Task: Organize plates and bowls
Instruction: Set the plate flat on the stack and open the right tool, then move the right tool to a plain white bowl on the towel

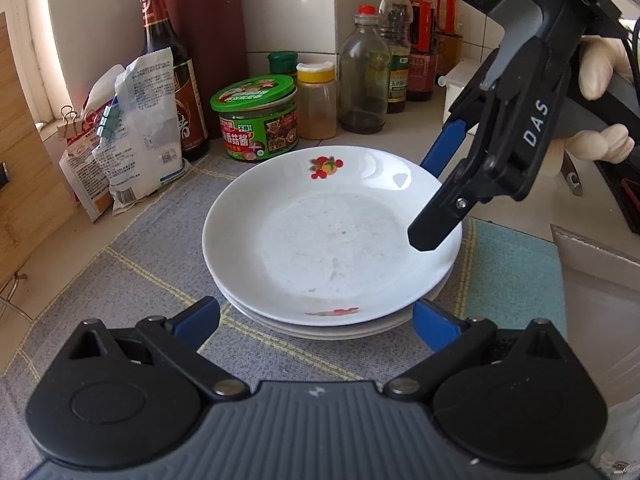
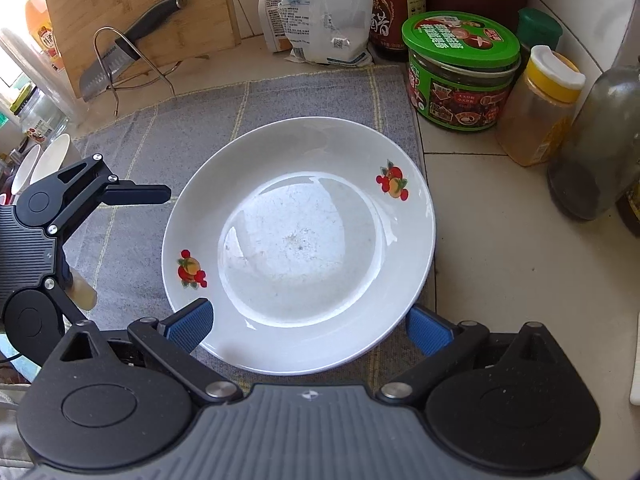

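While both grippers stand open, the left gripper (image 1: 316, 322) faces a stack of empty white plates (image 1: 332, 240) on a grey mat (image 2: 168, 120). Straddling the top plate's rim is the right gripper (image 2: 308, 326); jars (image 2: 464, 72) crowd the far edge, with bare mat alongside.

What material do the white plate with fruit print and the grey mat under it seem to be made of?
The top plate looks like glazed ceramic or porcelain: a glossy white surface with sharp window reflections and a printed fruit motif; melamine cannot be ruled out. The mat looks like woven fabric: a matte, fuzzy grey weave with thin yellow lines.
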`<state>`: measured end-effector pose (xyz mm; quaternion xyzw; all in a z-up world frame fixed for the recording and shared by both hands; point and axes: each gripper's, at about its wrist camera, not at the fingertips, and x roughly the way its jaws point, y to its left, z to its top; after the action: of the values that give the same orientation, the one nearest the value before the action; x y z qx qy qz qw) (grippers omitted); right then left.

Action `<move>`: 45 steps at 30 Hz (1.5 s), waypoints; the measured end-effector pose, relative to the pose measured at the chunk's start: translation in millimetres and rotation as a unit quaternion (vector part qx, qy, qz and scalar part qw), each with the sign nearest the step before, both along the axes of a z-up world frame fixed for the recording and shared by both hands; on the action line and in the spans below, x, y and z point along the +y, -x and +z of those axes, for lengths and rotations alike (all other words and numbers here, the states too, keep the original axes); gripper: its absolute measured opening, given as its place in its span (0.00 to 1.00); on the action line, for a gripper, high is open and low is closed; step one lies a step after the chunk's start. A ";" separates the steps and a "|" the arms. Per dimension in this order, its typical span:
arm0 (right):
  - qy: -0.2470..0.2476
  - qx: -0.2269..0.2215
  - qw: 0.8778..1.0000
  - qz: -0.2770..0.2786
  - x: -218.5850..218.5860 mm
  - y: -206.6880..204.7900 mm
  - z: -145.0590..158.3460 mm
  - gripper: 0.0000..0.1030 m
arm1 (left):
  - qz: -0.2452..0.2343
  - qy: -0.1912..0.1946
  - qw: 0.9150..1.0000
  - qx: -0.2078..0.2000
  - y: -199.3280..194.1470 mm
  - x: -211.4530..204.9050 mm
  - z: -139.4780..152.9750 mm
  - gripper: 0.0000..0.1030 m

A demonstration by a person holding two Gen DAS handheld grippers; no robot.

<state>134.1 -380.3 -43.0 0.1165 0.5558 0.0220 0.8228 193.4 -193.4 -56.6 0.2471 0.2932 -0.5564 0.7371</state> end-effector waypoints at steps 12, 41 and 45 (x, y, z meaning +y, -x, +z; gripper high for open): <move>0.052 -0.043 0.997 0.024 22.8 -3.0 25.6 1.00 | 0.052 0.066 0.996 -0.019 0.4 17.7 25.7 0.99; 0.103 -0.238 0.959 0.111 193.8 -27.7 38.7 1.00 | 0.405 0.065 0.910 -0.058 66.8 210.2 55.4 0.99; 0.072 -0.236 0.959 0.141 242.5 -26.8 39.2 1.00 | 0.423 0.051 0.903 -0.052 73.3 262.6 49.1 0.99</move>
<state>160.8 -137.8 -3.8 -0.0313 0.3564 0.1242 0.9255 120.0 69.2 -7.5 0.0906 0.3023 -0.1926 0.9291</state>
